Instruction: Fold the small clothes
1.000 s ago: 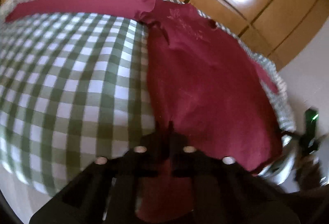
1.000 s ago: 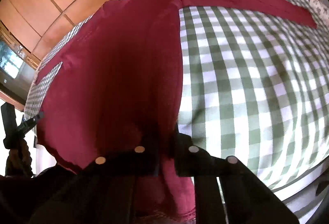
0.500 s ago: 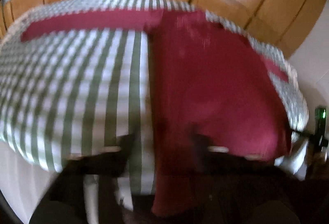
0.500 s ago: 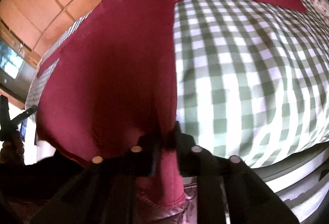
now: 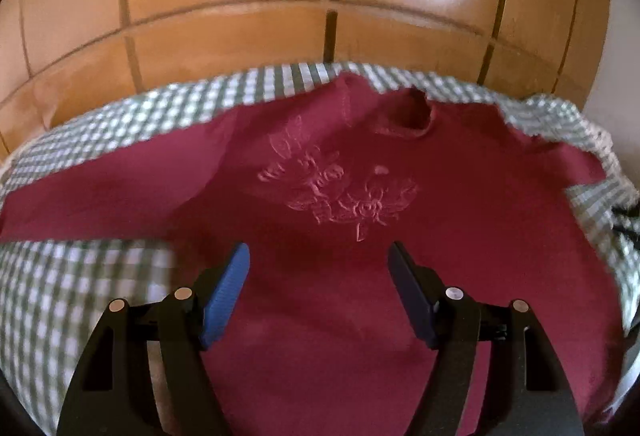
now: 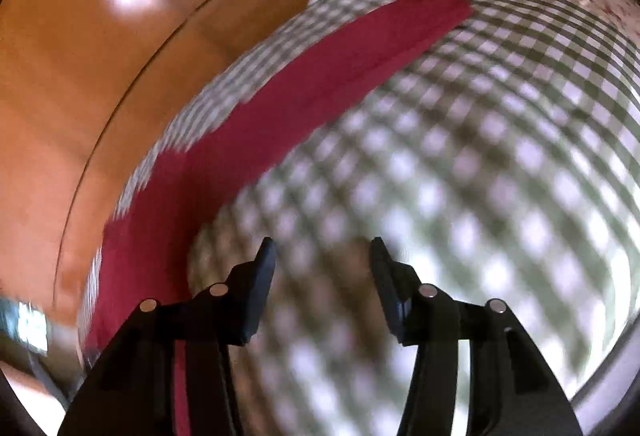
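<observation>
A second ago both our grippers were pinched on the hem of the shirt [image 5: 360, 276] at the near edge of the bed [image 5: 80, 296]; now both have let go. Our left gripper [image 5: 318, 256] hangs with its jaws wide and nothing between them, over the shirt's chest, just short of the raised print [image 5: 340, 191]. Our right gripper [image 6: 322, 248] is also wide and empty, and has swung off the body to hover over bare checked cloth, with the right sleeve [image 6: 340, 75] stretched out ahead toward the far edge by the wardrobe [image 6: 80, 75].

The shirt lies face up and spread flat on the bed, collar [image 5: 412, 115] at the far edge, left sleeve [image 5: 100, 195] out toward the left side. The right view is blurred, so the sleeve's exact lie is hard to read.

We judge the smoothing done and the folding not yet begun; the next move is likely to take a sleeve and bring it across the body
</observation>
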`<state>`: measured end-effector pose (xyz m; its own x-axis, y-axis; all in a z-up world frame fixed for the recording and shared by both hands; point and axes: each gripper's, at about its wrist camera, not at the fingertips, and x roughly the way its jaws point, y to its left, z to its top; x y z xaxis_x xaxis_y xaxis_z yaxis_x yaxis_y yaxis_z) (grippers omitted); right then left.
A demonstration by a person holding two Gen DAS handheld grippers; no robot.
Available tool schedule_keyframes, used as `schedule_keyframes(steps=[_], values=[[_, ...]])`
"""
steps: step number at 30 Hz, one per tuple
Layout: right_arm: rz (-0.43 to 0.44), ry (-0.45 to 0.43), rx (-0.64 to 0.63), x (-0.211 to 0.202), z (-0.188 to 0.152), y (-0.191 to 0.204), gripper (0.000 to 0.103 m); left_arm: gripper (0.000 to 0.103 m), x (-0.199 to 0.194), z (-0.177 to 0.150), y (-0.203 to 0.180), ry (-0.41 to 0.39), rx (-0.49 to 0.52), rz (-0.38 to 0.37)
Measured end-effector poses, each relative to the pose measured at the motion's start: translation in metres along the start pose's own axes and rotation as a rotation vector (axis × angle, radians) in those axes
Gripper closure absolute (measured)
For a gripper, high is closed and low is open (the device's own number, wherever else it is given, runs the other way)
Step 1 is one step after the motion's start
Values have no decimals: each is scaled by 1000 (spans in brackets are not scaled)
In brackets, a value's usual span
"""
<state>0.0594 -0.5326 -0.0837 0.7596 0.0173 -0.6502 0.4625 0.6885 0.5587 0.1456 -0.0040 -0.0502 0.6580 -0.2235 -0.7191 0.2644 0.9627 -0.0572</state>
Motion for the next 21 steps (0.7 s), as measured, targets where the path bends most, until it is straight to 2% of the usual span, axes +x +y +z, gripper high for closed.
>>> schedule_keyframes(steps=[1,3,5,9,11,12,13,17,19,21], values=[[4,-23,89,16,27,-11,57,33,10,-2,0,23,0,5],[2,-32,121,21,37,-15,58,30,35,-11,7,110,-37,-16],[1,-45,175,35,59,-24,58,25,36,-9,13,105,-71,-55],[-24,-70,210,56,91,-29,60,19,38,-9,8,110,-34,-43],[-51,-76,214,62,101,-29,71,18,41,-9,6,109,-29,-42],[-66,-78,211,63,105,-30,90,18,42,-9,6,109,-29,-42],[-78,-77,197,64,110,-29,98,18,42,-9,7,109,-30,-43],[-186,-130,88,51,113,-26,100,18,43,-10,4,108,-27,-40],[-276,-119,129,49,108,-45,101,18,43,-9,3,108,-27,-41],[-259,-114,164,52,105,-58,101,17,43,-10,4,108,-27,-41]])
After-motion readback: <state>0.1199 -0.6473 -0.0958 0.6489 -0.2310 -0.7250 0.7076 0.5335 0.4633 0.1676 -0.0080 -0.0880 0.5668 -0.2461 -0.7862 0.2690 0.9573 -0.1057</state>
